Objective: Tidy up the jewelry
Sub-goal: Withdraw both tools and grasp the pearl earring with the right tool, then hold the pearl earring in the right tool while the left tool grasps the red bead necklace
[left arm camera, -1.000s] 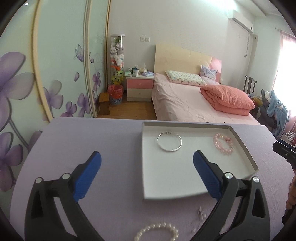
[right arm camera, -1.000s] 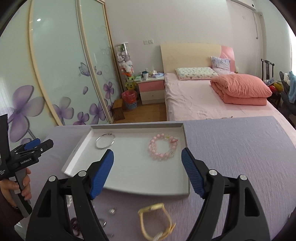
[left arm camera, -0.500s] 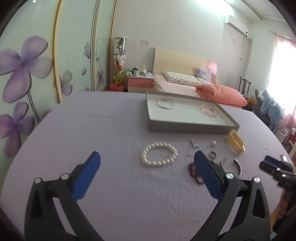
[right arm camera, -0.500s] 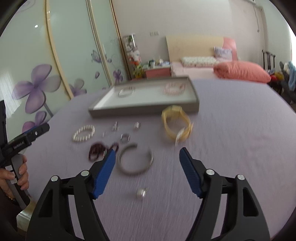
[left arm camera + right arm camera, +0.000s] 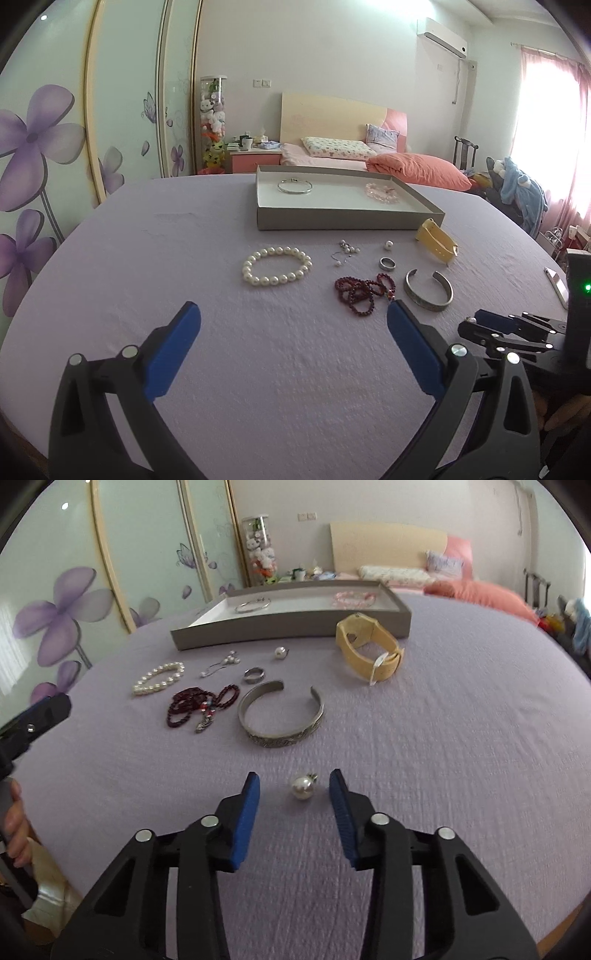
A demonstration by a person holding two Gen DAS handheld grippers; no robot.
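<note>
The grey tray serves as the landmark: it sits at the far side of the purple tablecloth and already holds a thin silver bangle and a pink bead bracelet. Everything else lies on the near side of it. Just in front of its right corner stands the yellow watch band; nearer than that, off the tray's middle, lies the open silver cuff, with the dark red bead strand and the white pearl bracelet further left, and a small ring between cuff and tray. Farthest from the tray, well on the near side of the cuff, rests a single pearl earring — and this is what the coming move seems to turn on. The right gripper has just been closing, and the pearl now sits between its blue pads, slightly right of centre, with cloth visible on either side, so the jaws are narrowed but not yet pressing on it. Its small metal fitting points away, toward the tray. The left gripper hangs wide open with nothing between its jaws, the red strand just beyond its right fingertip — clearly the farther hand from the pearl.
</note>
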